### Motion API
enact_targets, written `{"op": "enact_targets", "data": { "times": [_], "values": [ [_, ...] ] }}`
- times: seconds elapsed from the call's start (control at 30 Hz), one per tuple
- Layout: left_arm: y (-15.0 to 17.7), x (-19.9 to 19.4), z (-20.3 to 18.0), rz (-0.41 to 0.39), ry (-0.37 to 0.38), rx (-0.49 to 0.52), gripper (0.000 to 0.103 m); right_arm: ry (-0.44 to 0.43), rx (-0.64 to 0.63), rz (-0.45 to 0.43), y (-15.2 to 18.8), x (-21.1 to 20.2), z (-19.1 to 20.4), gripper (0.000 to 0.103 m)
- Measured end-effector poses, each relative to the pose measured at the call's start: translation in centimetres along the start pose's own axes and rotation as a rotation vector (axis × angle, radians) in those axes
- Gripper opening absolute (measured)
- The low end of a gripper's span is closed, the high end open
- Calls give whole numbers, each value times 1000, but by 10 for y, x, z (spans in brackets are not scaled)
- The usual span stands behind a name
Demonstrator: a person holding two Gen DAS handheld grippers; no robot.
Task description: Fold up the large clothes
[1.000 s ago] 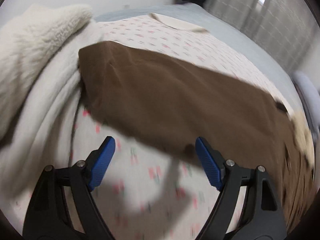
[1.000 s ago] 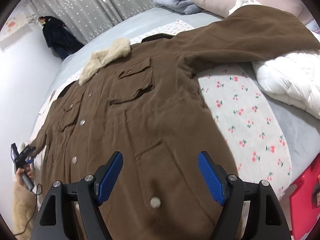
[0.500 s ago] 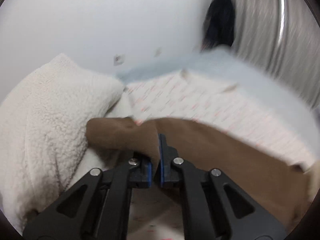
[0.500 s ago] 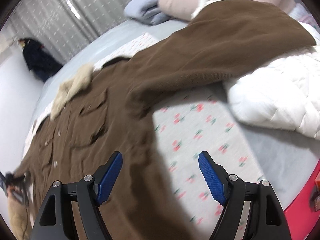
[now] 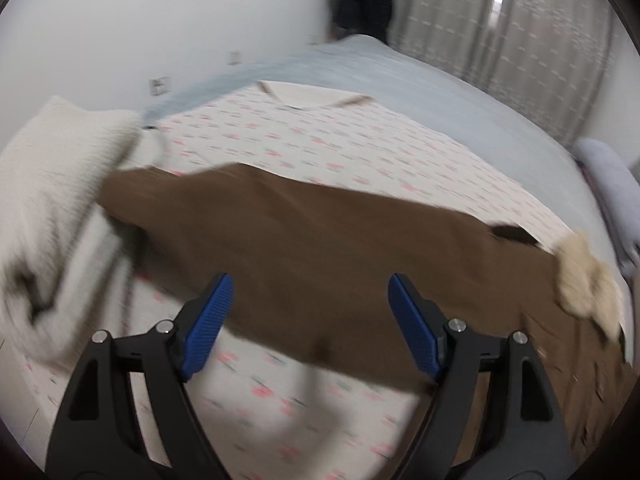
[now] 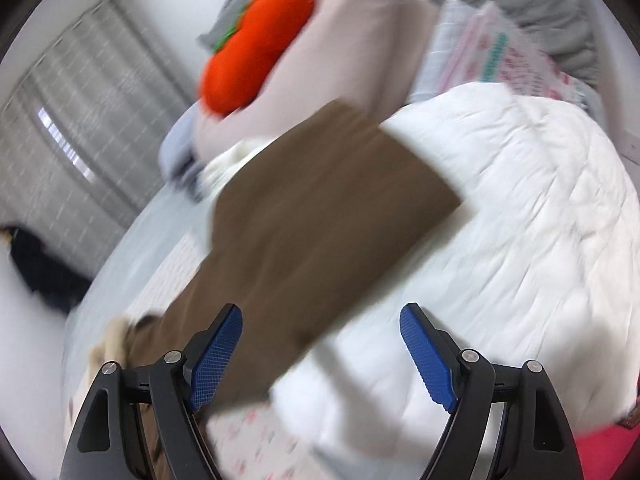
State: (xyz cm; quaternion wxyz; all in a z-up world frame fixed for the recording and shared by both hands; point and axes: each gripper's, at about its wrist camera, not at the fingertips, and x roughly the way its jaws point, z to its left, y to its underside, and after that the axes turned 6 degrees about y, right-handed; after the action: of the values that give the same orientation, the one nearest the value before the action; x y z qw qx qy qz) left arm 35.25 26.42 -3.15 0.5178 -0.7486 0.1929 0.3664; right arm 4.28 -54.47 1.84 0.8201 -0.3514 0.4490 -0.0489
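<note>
Cherry-print bedsheet (image 5: pixel 304 148) under brown coat (image 5: pixel 320 240); left tongs (image 5: pixel 308 320) and right tongs (image 6: pixel 320 352) spread wide, empty.

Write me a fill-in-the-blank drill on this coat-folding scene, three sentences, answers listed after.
1. The left gripper hovers over a sleeve of the ____ coat with its jaws open.
2. The right gripper is ____, holding nothing.
3. Beyond the coat's other sleeve, an ____ cushion rests on a pink pillow.

Answers: brown; open; orange
</note>
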Motion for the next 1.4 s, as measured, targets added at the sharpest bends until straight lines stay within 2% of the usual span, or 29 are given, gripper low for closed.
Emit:
{"op": "enact_targets", "data": {
  "times": [0.07, 0.1, 0.17, 0.2, 0.23, 0.27, 0.3, 0.37, 0.47, 0.53, 0.77, 0.93, 1.07, 1.13, 1.2, 1.4],
  "values": [
    [11, -3, -26, -1, 36, 49, 81, 23, 15, -18, -11, 16, -7, 81],
    [15, -5, -38, -2, 41, 71, 81, 41, 19, -27, -14, 23, -7, 76],
    [24, -4, -65, 16, 51, 134, 81, 65, 36, -50, -23, 29, -6, 57],
    [28, -5, -75, 26, 62, 157, 81, 61, 44, -66, -29, 30, -5, 24],
    [32, -5, -85, 38, 78, 183, 81, 38, 51, -76, -36, 28, -4, 9],
    [37, -6, -96, 47, 96, 209, 81, -15, 75, -82, -45, 25, -5, 8],
    [43, -8, -106, 53, 115, 237, 81, -27, 84, -96, -49, 24, -5, 6],
    [54, -13, -119, 59, 147, 277, 81, -6, 72, -138, -66, 16, -4, 6],
    [66, -12, -135, 74, 177, 328, 81, 23, 50, -123, -77, 21, 1, 6],
    [72, -9, -141, 91, 189, 337, 81, 14, 13, -148, -78, 15, 12, 6],
    [85, -6, -155, 131, 290, 315, 81, -129, -142, -246, -81, -40, 98, 6],
    [97, -4, -151, 163, 356, 269, 81, -246, -292, -280, -70, -83, 190, 6],
    [92, -2, -153, 192, 374, 285, 81, -342, -430, -275, -38, -109, 272, 6],
    [89, -4, -149, 179, 394, 268, 81, -390, -496, -256, -14, -116, 310, 6],
    [85, -2, -142, 197, 430, 231, 81, -431, -562, -233, 15, -118, 346, 6],
    [81, 9, -129, 243, 480, 153, 81, -532, -720, -74, 119, -97, 434, 7]
  ]
}}
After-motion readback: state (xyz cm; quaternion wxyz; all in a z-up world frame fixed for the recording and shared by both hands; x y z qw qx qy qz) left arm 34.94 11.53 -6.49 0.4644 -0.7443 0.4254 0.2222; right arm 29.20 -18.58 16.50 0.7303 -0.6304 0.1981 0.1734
